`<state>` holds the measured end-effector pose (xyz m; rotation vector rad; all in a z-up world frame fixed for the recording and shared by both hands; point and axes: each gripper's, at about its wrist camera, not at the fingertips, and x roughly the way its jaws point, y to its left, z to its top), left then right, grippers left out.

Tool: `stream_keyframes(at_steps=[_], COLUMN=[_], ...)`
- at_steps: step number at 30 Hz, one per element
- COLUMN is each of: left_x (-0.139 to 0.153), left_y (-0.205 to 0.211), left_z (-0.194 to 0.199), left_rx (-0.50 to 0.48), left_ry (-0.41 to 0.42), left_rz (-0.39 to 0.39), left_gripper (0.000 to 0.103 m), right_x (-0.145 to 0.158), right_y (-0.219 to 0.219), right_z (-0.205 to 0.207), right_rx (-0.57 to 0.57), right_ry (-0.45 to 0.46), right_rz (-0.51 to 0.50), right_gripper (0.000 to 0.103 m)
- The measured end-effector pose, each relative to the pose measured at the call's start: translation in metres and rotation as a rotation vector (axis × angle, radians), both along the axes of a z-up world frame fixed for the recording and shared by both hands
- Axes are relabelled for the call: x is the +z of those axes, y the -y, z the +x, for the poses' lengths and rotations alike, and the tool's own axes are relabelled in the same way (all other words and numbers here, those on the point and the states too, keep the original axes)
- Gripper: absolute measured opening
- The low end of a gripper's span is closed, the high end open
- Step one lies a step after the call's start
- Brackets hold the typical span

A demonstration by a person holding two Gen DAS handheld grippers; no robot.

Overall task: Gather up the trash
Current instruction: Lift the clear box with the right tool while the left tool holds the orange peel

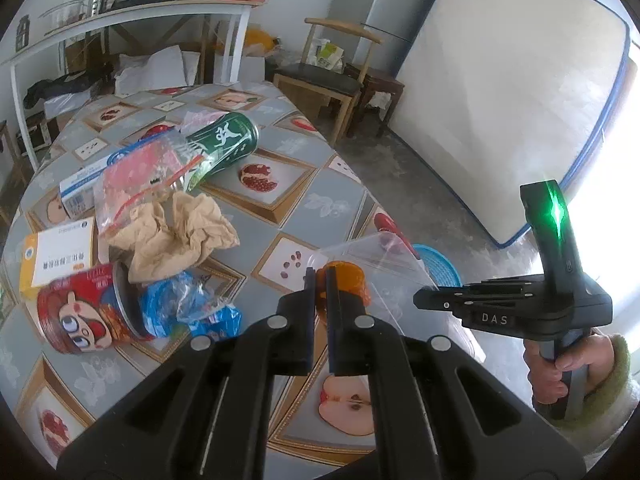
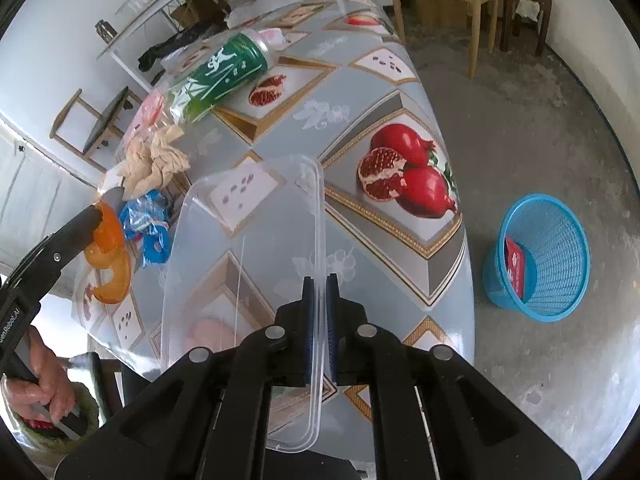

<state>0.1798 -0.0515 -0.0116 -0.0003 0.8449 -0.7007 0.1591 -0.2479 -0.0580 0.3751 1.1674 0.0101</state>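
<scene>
My left gripper (image 1: 320, 276) is shut on a curl of orange peel (image 1: 346, 280), lifted above the table; the peel (image 2: 108, 256) hangs from that gripper (image 2: 94, 216) in the right wrist view. My right gripper (image 2: 320, 284) is shut on the rim of a clear plastic container (image 2: 248, 240), held over the table's edge; both also show in the left view, gripper (image 1: 420, 294) and container (image 1: 380, 256). A blue mesh basket (image 2: 536, 256) stands on the floor with a red packet (image 2: 516, 264) inside. On the table lie a green can (image 1: 224, 144), crumpled brown paper (image 1: 176, 232), a blue wrapper (image 1: 188, 312) and a red cartoon can (image 1: 88, 316).
A zip bag (image 1: 136, 184), a blue-white box (image 1: 80, 188) and an orange-white box (image 1: 52, 260) lie on the patterned tablecloth (image 1: 280, 184). A wooden chair (image 1: 320, 80), a leaning mattress (image 1: 500, 100) and a white shelf table (image 1: 120, 20) stand beyond. Bare concrete floor (image 2: 520, 140) surrounds the basket.
</scene>
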Motion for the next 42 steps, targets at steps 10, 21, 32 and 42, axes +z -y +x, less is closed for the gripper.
stream_keyframes(at_steps=[10, 21, 32, 42], left_x=[-0.001, 0.010, 0.015, 0.018], left_y=[-0.010, -0.025, -0.028, -0.030], left_z=[0.001, 0.000, -0.003, -0.003], left_rx=[0.057, 0.087, 0.085, 0.084], left_ry=[0.022, 0.049, 0.061, 0.069], left_rz=[-0.025, -0.075, -0.093, -0.100], left_gripper=[0.003, 0.003, 0.003, 0.003], right_x=[0.001, 0.025, 0.047, 0.059], right_y=[0.004, 0.014, 0.030, 0.034], right_z=[0.001, -0.001, -0.003, -0.004], right_rx=[-0.001, -0.045, -0.096, -0.121], right_ry=[-0.030, -0.003, 0.046, 0.076], right_rz=[-0.032, -0.098, -0.132, -0.144], right_gripper=[0.005, 0.004, 0.004, 0.004])
